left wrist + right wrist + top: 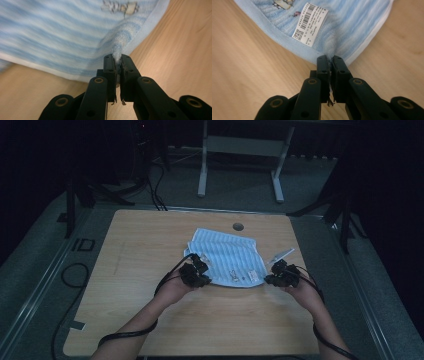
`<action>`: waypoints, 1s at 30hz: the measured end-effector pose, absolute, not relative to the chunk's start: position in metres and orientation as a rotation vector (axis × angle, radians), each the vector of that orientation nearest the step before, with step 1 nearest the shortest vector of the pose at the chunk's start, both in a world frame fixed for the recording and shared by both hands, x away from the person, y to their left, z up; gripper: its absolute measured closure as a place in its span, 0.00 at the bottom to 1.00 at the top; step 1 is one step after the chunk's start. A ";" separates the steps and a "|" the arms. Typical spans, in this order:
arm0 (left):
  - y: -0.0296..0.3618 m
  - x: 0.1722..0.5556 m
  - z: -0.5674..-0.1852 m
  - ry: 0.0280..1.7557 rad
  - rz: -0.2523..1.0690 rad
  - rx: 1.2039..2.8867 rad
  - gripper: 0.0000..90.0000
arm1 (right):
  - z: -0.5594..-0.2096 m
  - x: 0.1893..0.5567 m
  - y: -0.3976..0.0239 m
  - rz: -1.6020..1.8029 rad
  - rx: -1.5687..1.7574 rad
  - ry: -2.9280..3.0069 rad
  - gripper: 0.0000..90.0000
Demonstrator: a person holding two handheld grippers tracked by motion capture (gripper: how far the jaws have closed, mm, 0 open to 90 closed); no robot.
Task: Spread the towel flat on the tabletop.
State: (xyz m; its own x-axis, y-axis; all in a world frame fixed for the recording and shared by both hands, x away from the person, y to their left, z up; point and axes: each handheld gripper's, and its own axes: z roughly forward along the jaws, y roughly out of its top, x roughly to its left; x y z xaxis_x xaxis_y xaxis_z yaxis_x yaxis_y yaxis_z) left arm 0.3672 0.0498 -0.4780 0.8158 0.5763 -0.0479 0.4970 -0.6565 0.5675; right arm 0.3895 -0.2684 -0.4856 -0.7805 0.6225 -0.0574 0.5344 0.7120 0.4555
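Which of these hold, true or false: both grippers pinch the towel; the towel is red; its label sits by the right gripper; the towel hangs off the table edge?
1. Both the left gripper and the right gripper pinch the blue striped towel: true.
2. The towel is red: false, it is blue and white striped.
3. The barcode label lies near the right gripper: true.
4. The towel hangs off the table edge: false, it lies on the tabletop.

Tongs [330,60] clamped on striped towel [352,27] corner
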 end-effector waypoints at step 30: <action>0.106 0.250 -0.474 0.589 -0.041 2.519 0.70 | -0.449 0.245 -0.259 0.906 0.763 2.729 0.89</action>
